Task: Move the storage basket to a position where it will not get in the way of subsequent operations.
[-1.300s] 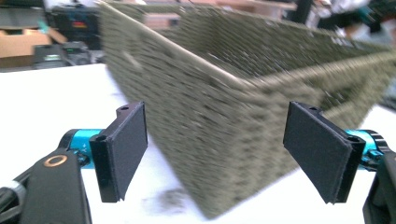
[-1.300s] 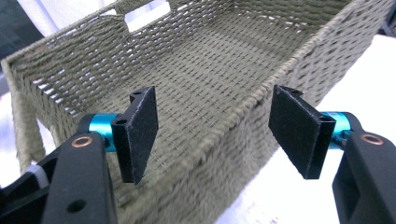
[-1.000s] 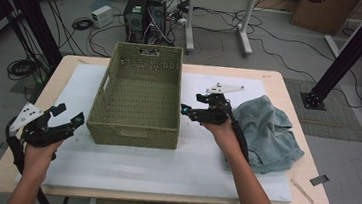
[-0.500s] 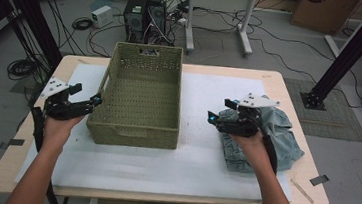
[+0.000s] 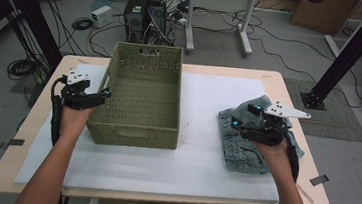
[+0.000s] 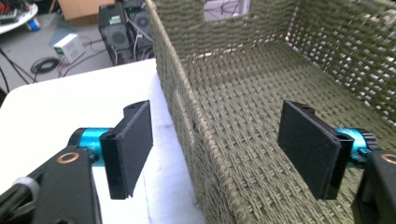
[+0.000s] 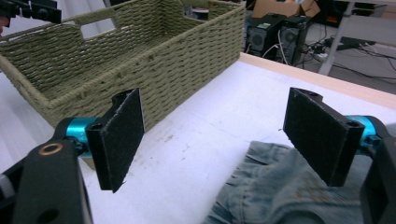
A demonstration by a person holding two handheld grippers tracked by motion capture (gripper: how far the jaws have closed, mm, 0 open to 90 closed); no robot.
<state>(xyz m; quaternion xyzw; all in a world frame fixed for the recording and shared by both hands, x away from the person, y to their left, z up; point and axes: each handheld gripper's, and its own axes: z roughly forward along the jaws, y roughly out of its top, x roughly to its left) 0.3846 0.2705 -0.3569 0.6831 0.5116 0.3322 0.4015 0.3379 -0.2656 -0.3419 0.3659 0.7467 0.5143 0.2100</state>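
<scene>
Looking down from the high view, the left gripper [image 5: 100, 96] sits at the left long wall of the woven basket [image 5: 139, 128], which stands on the white sheet [image 5: 199, 154] covering the counter [image 5: 271, 78]. The right gripper [image 5: 241, 123] hangs over the crumpled denim garment [image 5: 244, 153], which lies on the sheet well to the right of the basket. A grey three-cornered plate [image 5: 284, 111] tops the right gripper.

In the left gripper view, the left gripper [image 6: 215, 154] straddles the basket [image 6: 261, 84] wall: one finger stands outside over the white sheet [image 6: 70, 102], the other inside over the woven floor. The rim runs between them, with clear gaps on both sides. The fingers have just been closing a little, yet stand wide apart and press on nothing.

In the right gripper view, the right gripper [image 7: 215, 140] has its fingers spread wide with nothing between them. The denim garment [image 7: 280, 191] lies below, under the right-hand finger; contact cannot be confirmed. The basket [image 7: 154, 51] stands beyond on the sheet [image 7: 224, 112], and the other gripper [image 7: 32, 10] shows at its far rim.
</scene>
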